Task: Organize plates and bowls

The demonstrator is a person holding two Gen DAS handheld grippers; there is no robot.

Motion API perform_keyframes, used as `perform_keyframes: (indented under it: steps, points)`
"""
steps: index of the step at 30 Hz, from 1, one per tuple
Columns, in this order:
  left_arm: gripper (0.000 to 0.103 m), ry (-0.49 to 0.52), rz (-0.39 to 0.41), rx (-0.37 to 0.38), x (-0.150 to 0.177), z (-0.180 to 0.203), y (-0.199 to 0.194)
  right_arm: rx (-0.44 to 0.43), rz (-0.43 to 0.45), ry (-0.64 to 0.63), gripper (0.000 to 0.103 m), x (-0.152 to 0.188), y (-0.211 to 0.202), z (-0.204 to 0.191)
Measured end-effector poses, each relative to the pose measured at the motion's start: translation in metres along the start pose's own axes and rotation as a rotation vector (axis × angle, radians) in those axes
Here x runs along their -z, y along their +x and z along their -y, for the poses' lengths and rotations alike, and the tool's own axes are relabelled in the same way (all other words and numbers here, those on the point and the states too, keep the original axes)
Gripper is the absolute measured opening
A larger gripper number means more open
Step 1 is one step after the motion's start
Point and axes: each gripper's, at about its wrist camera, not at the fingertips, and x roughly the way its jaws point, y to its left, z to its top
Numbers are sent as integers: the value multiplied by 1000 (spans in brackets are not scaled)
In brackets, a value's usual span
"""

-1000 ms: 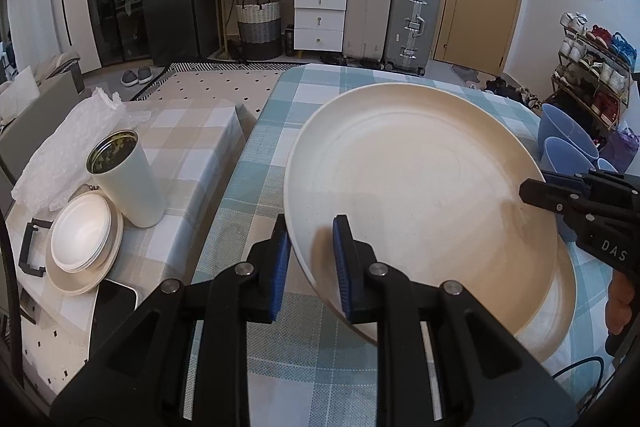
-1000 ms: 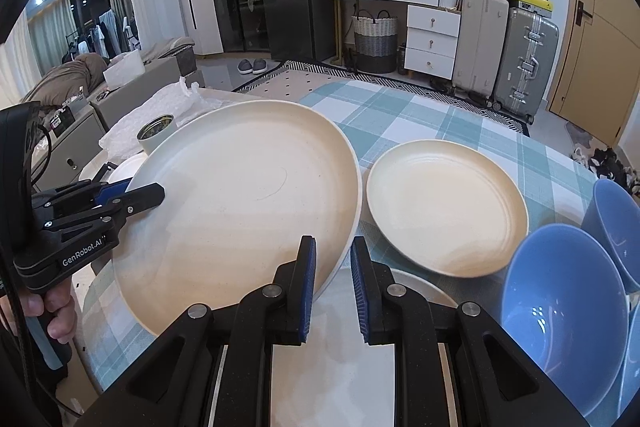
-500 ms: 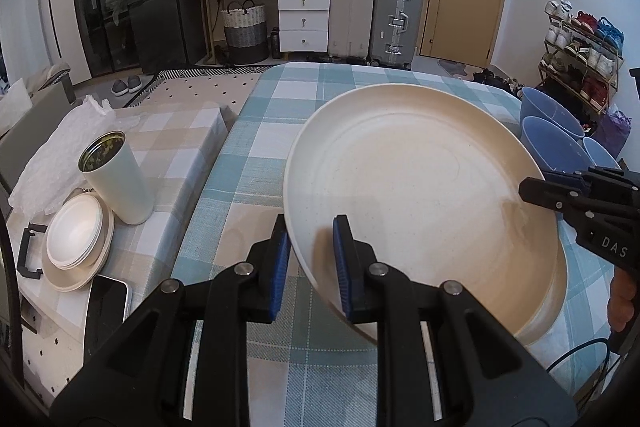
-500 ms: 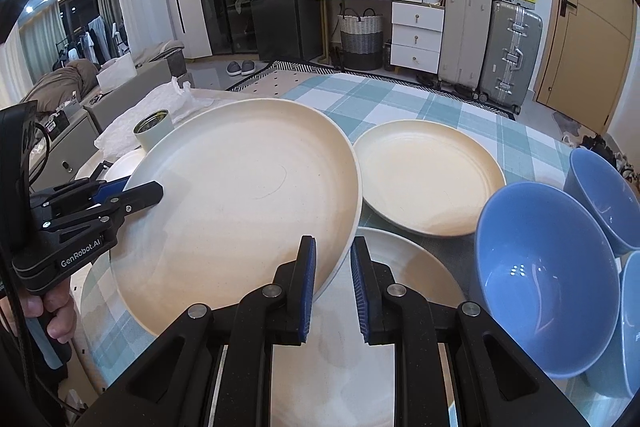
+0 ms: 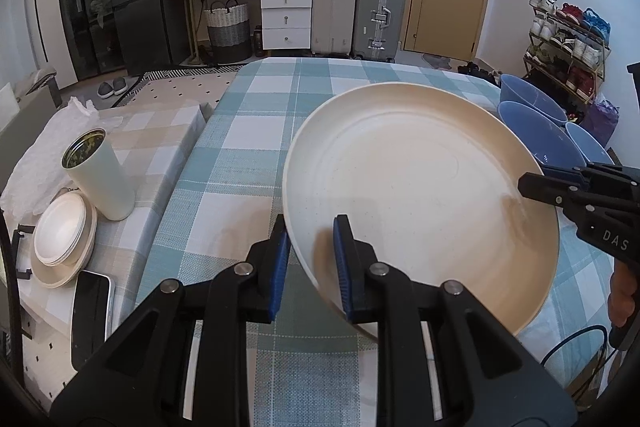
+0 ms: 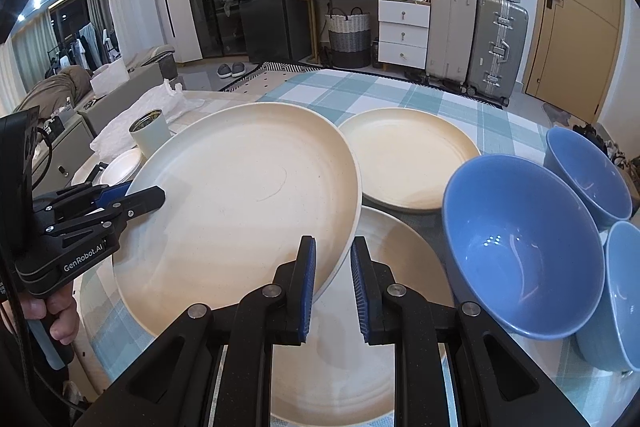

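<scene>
Right, left wrist view first: left gripper is clamped on the near-left rim of the big cream plate, one blue pad under the rim, one on the inside face. Plate is lifted and tilted above the blue checked tablecloth. Right gripper comes in from the right edge and pinches the plate's far-right rim; a bit of the person's hand shows below it. Three blue bowls sit behind the plate on the right, partly hidden. Off to the left, on a lower beige checked surface: a white canister standing upright, a stack of small white dishes just beside it, a phone lying flat near the edge.

Right wrist view: right gripper is closed on the plate's right rim. Left gripper grips the opposite rim, with the person's hand on its handle. Under the held plate's right edge lies a second cream plate flat on the table, and a third cream plate flat farther back, apart from it. Large blue bowl sits just right of the near plate, tilted toward the camera; two more blue bowls are behind and beside it at the right edge.
</scene>
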Motion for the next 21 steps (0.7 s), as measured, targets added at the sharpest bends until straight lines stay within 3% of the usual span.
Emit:
perform_keyframes:
  steps: [21]
  points:
    - [18, 48, -28, 39, 8, 11, 14, 24, -15, 49, 19, 24, -9, 12]
